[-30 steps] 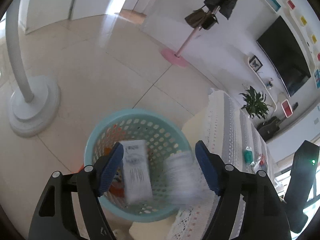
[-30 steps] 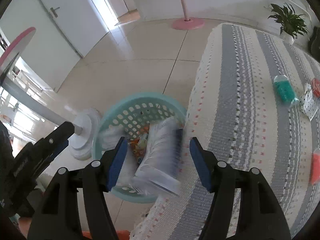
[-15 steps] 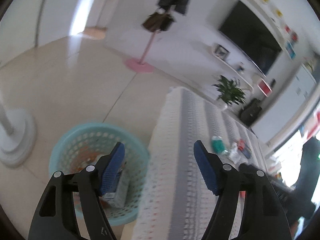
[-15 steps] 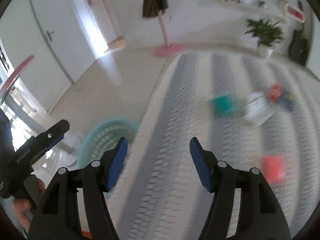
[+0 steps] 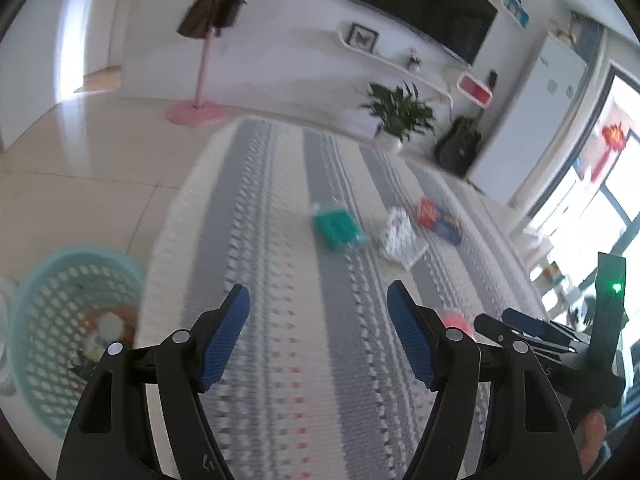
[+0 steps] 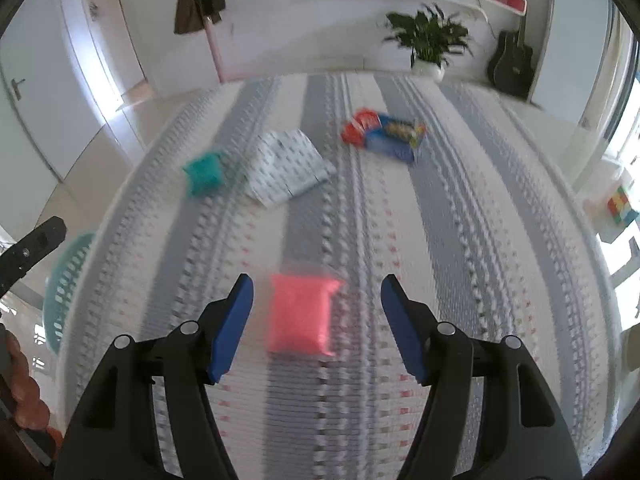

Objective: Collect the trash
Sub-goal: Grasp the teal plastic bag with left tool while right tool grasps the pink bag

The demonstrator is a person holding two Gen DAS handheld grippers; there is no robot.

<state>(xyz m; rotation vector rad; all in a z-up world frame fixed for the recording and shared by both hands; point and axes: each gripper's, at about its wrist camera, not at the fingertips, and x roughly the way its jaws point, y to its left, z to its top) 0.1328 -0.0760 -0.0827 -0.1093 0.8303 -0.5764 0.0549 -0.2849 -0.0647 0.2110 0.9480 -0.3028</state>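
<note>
the right hand-held gripper (image 6: 316, 320) hangs above a striped grey-and-white cloth (image 6: 460, 240) that covers the bench. its jaws are parting a little and grip nothing; both blue pads (image 6: 232, 324) are bare. a pink packet (image 6: 300, 316) lies flat on the cloth below, seen between the two fingers and nearer the left one, but the pads stand apart from it. farther along the cloth lie a white patterned bag (image 6: 288, 164), a teal packet (image 6: 204, 172) just beside its left edge, and, a little apart to the right, a red wrapper (image 6: 358, 124) touching a blue snack packet (image 6: 394, 138).

the left hand-held gripper (image 5: 318, 334) is also spread wide and empty, held over the same cloth nearer its left edge. beyond its fingers the teal packet (image 5: 338, 228), the white bag (image 5: 402, 238) and the red and blue wrappers show again, all blurred. the pale teal mesh basket (image 5: 52, 308) stands on the tiled floor (image 5: 80, 168) beside the bench, left of this gripper, with some litter in its bottom that is too blurred to name. at the right edge of the left view sits the dark body of the other gripper, with a green light.

behind the bench are a potted plant (image 6: 430, 40), a guitar (image 6: 510, 62), a pink-based coat stand (image 5: 200, 80) and a wall-mounted television (image 5: 420, 12).
</note>
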